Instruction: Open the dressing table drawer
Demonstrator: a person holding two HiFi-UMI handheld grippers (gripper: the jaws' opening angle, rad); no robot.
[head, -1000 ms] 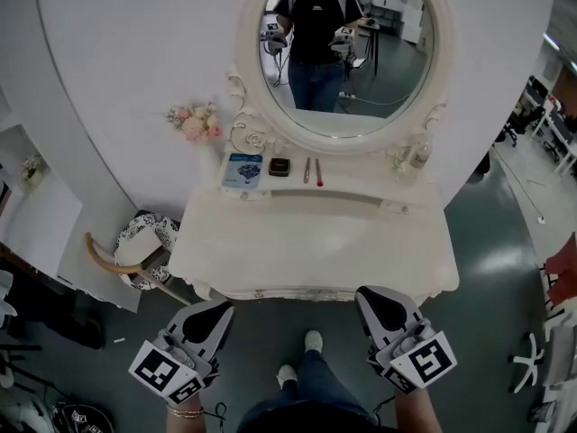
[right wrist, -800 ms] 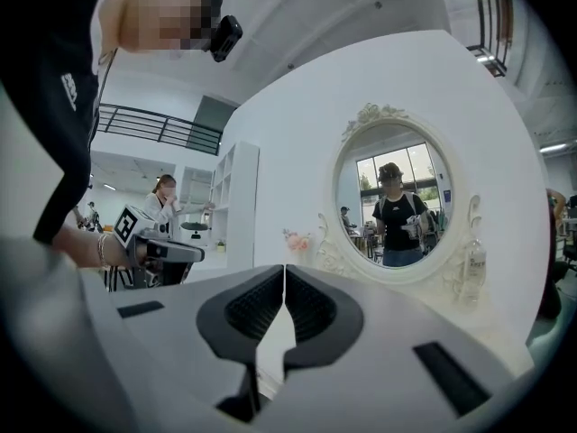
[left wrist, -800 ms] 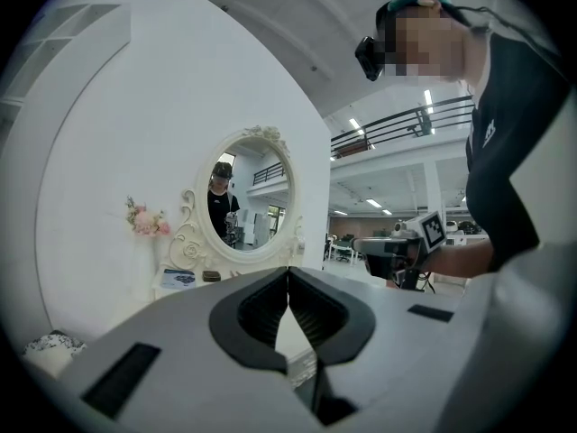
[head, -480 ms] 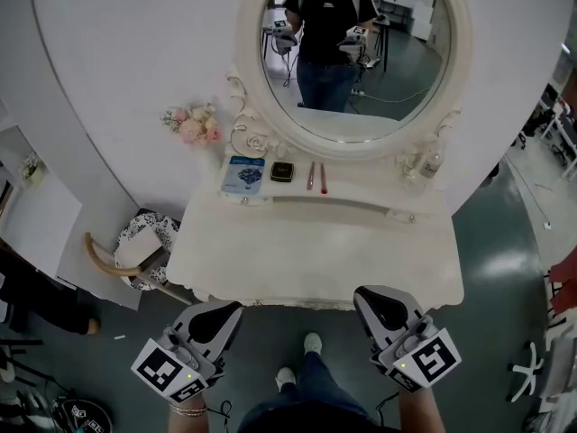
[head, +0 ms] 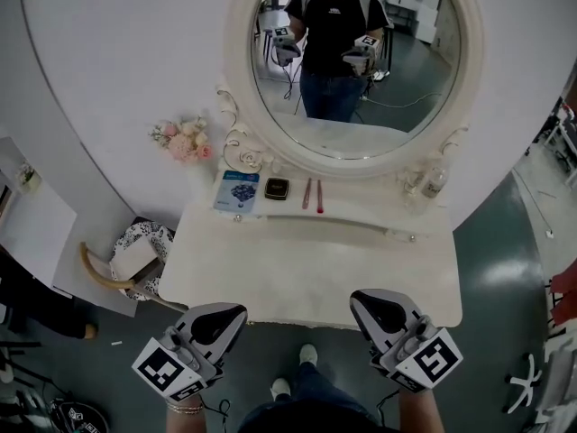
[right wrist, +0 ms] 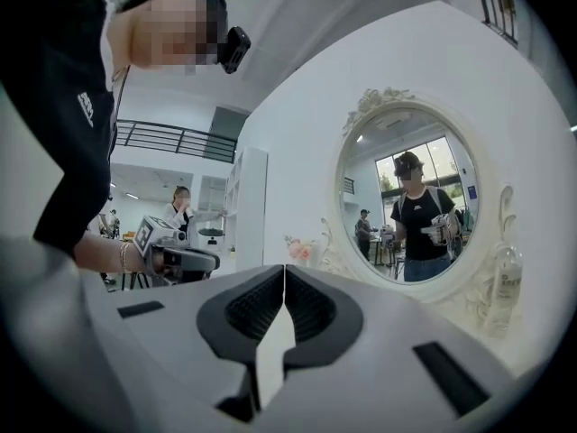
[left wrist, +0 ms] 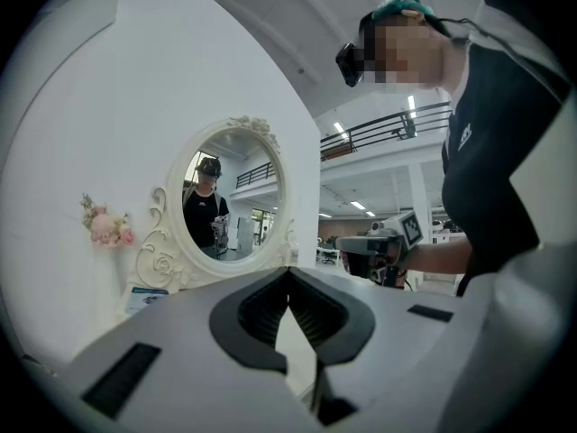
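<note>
While the left gripper [head: 227, 311] and right gripper [head: 366, 299] hover before the ornate cream dressing table [head: 306, 269], fingers closed on nothing, approach seems the step; next they must open onto its drawer, hidden under the tabletop edge.

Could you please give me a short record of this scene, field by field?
left claw: shut, empty, near the front edge of the dressing table
right claw: shut, empty, near the same edge
shelf under mirror: blue box, dark case, slim sticks, clear bottle
wall: pink flowers
drawer: none seen open
</note>
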